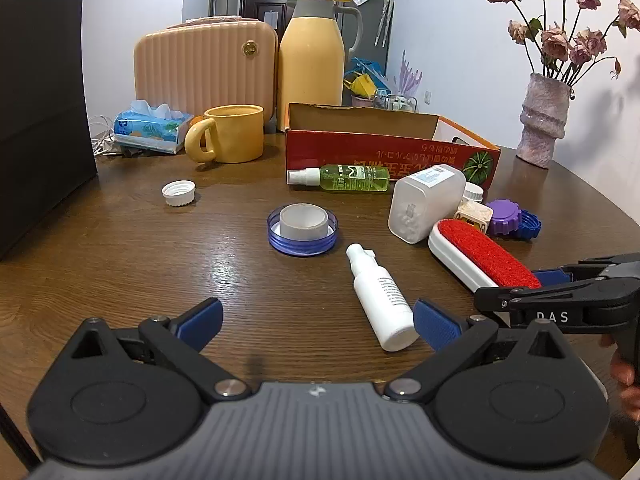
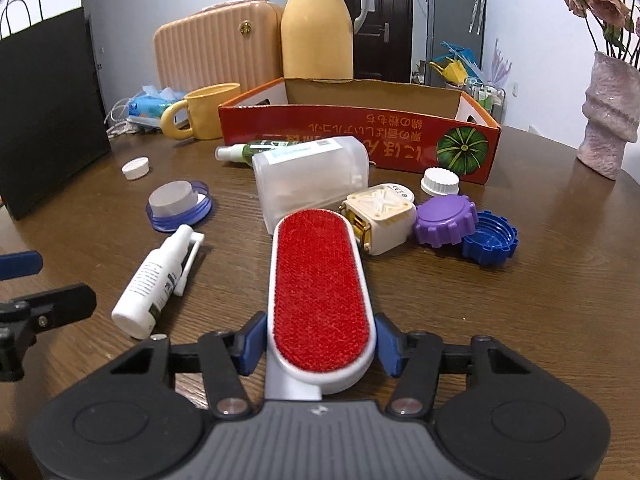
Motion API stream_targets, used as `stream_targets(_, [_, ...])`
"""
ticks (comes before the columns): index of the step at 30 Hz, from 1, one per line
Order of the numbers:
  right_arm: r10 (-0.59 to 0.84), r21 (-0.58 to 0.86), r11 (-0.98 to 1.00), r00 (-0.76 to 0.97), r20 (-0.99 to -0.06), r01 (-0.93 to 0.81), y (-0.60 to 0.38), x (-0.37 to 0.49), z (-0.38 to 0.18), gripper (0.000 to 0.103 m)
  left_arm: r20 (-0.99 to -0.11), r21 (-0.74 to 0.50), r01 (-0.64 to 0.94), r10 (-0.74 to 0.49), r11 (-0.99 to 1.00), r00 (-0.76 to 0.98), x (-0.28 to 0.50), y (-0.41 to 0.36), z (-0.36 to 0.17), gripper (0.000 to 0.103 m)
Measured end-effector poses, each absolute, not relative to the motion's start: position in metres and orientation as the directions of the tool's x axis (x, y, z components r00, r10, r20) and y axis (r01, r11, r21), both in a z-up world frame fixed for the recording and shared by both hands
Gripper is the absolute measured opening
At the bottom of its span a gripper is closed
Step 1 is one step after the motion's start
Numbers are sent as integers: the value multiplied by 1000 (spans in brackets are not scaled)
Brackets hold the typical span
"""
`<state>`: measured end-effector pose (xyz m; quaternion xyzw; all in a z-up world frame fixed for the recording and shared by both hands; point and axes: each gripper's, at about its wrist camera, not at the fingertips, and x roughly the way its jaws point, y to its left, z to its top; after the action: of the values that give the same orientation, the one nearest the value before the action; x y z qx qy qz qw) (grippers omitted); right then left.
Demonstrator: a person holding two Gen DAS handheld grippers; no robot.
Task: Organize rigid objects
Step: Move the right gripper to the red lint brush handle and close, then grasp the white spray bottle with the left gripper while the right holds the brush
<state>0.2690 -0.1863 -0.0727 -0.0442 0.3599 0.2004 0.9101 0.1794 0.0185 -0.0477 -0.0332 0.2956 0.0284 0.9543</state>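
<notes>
On table [image 2: 500, 300], near side: red lint brush [image 2: 320, 280], right gripper [image 2: 320, 350] closed against its near end; left gripper [image 1: 316, 322] wide open, empty; far red box [image 2: 360, 140] seemingly unfilled; bottles, caps, container outstanding; sorting barely begun.

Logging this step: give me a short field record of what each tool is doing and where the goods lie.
right tool: pads against the sides of the red-faced white lint brush
left tool: open, empty
beside left tool: white plastic spray bottle, lying flat
target: red cardboard box, nothing visible inside
surface: brown wooden table
</notes>
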Motion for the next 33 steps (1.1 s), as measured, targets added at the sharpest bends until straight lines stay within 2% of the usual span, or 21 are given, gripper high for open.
stream_targets(15, [377,107,913,713,-592,-393,-201,248,-58,55,-573,-52,-64,23,997,819,190,7,-45,103])
stream_targets(25, [330,101,937,757,-564,-334,-228,242,-54,55,-599,-69,-67,13,995,800,212,-13,-51,103])
stream_targets(31, [306,101,948,773,-556,-303,-243,241,-54,55,-627,-77,-93,24,993,779,225,-24,-57,90])
stream_targets(33, [300,101,950,776,-555,-295,-247,241,-54,55,-634,-74,-103,33,992,772,229,-26,-59,89])
